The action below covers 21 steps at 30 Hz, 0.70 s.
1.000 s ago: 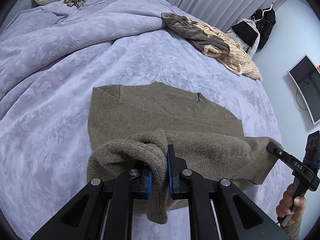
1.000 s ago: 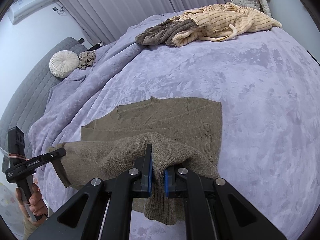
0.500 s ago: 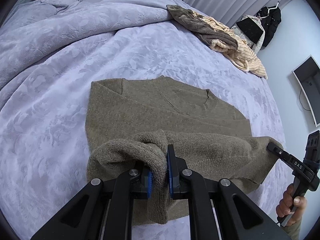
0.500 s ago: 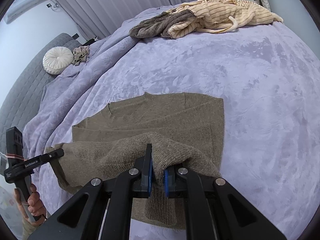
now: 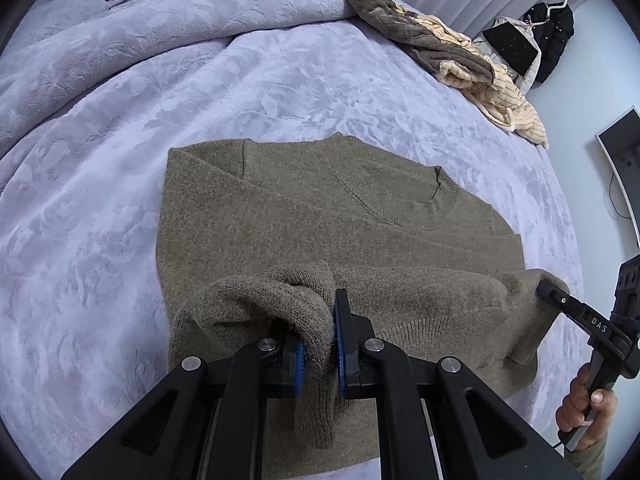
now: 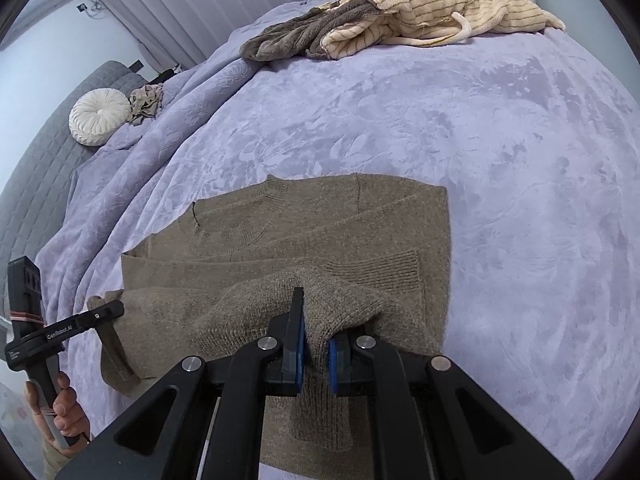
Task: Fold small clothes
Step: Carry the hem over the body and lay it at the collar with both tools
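An olive-brown knit sweater [image 5: 304, 220] lies collar-up on the lavender bedspread [image 5: 280, 80] of the bed. The left gripper [image 5: 320, 344] and the right gripper [image 6: 316, 344] each have their jaws clamped on the sweater's lifted near edge. Striped and grey garments [image 6: 400, 20] lie heaped well beyond it.

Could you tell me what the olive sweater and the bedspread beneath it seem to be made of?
Olive sweater: probably wool-like knit, matte and fuzzy, with visible stitches and a ribbed collar. Bedspread: apparently plush lavender fleece or velvet, showing an embossed leaf pattern and soft sheen.
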Tool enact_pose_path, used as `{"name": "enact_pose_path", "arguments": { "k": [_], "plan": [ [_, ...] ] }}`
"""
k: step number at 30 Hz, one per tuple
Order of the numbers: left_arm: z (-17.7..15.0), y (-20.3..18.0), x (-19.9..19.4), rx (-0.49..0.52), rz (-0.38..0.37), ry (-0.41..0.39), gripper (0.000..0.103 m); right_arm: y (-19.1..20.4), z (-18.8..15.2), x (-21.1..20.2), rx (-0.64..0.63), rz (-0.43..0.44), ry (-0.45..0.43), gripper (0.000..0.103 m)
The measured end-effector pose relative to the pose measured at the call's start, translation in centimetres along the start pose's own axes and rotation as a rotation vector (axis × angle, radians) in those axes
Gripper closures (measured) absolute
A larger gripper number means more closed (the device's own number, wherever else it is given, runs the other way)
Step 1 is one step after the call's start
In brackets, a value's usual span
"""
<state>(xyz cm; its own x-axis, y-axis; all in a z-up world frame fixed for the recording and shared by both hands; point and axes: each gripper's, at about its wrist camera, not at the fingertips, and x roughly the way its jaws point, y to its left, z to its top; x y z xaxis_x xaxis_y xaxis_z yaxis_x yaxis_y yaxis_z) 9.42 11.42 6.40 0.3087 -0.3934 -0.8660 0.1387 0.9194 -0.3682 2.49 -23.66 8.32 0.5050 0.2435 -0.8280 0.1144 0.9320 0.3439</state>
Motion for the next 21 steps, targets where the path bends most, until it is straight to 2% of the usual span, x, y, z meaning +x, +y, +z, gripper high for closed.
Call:
{"name": "enact_pose_path", "arguments": {
  "k": [7,21],
  "plan": [
    [0.4,0.6,2.4,-0.001,0.019,0.038,0.09,-0.3,0.2,1.8,-0.014,-0.031,0.024,0.094],
    [1.0,0.8,4.3,0.03,0.024,0.059,0.09,-2.1,0.1,4.6,0.01,-0.055,0.068,0.094]
  ]
}}
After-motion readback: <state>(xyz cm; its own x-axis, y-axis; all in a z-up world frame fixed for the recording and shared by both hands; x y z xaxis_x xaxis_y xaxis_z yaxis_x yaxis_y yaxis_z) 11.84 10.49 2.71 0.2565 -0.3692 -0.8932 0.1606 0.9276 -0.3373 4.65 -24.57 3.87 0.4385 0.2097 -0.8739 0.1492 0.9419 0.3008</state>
